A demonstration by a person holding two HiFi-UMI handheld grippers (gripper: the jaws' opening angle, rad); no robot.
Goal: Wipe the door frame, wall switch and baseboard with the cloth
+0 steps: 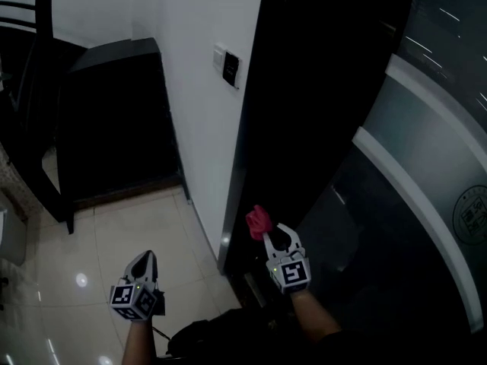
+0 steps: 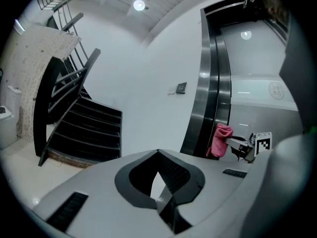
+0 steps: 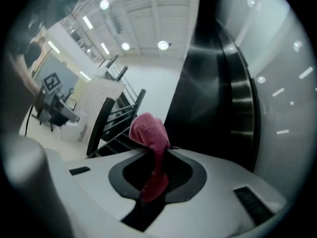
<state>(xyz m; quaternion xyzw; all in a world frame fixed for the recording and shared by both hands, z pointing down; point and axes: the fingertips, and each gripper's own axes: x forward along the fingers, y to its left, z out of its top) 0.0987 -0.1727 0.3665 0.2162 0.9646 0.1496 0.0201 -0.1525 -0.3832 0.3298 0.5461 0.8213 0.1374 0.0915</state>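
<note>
Between the clenched jaws of the right gripper the cloth stood up as a red bunch. It was just beside the dark door frame, low on the frame's upright length. The switch lay higher and to the left, on the white wall. The left gripper hung closed and empty over the tiled floor, farther from the frame.

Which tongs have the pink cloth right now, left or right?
The right tongs, by the dark door frame: the pink cloth is clamped between them. The left tongs grip nothing, out over the tiled floor.
</note>
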